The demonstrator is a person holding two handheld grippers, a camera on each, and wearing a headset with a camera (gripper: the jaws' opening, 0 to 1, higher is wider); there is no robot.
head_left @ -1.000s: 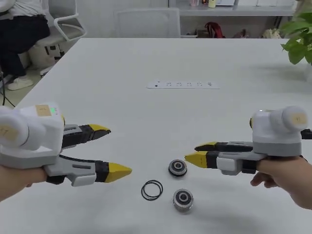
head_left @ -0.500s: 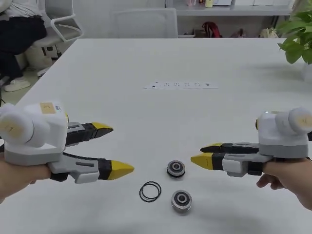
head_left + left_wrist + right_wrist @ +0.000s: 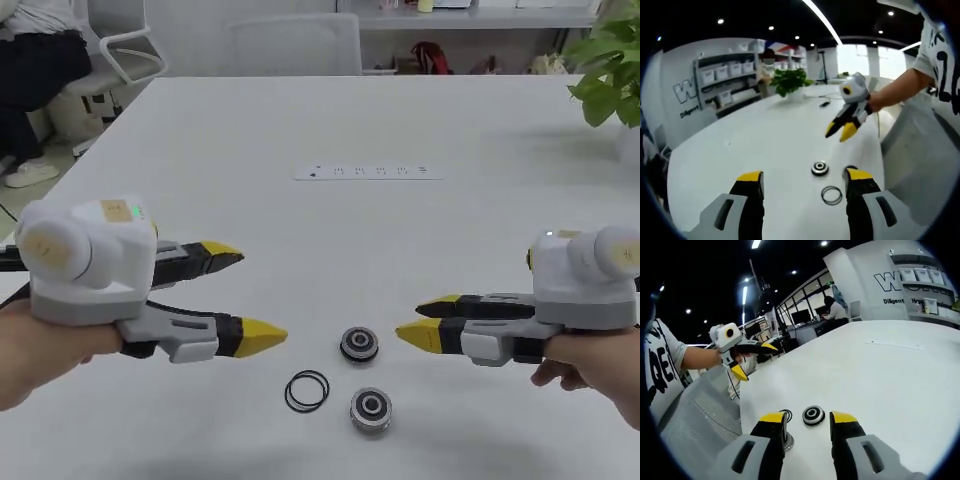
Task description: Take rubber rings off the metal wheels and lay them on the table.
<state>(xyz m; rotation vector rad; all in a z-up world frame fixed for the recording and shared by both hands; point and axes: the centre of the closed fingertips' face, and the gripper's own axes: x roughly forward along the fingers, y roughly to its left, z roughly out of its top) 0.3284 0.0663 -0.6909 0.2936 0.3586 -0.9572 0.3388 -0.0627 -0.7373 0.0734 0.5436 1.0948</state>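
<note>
Head view: both claws are held above the white surface (image 3: 330, 240), tips pointing inward at each other, with the work between them. Left claw (image 3: 255, 296): jaws wide apart, nothing between them. Right claw (image 3: 413, 318): jaws apart by a narrower gap, also empty, with its tips just beside the far wheel (image 3: 359, 344) but not touching it. The near wheel (image 3: 371, 409) lies flat on the surface closer to the person, near the far wheel and apart from it. Two thin black rubber rings (image 3: 306, 390) lie flat on the surface, overlapping one another, just left of the near wheel and free of both wheels. The far wheel shows a darker rim than the near one, which looks grey at its edge; cannot tell whether any ring sits on either. Left gripper view: the rings and one wheel lie ahead between the jaws, the second wheel is partly hidden by one jaw tip, and the right claw hangs beyond. Further back on the surface is a flush socket strip (image 3: 368, 172); a plant (image 3: 605, 80) stands at the far right edge and a chair (image 3: 290, 45) at the far end.
</note>
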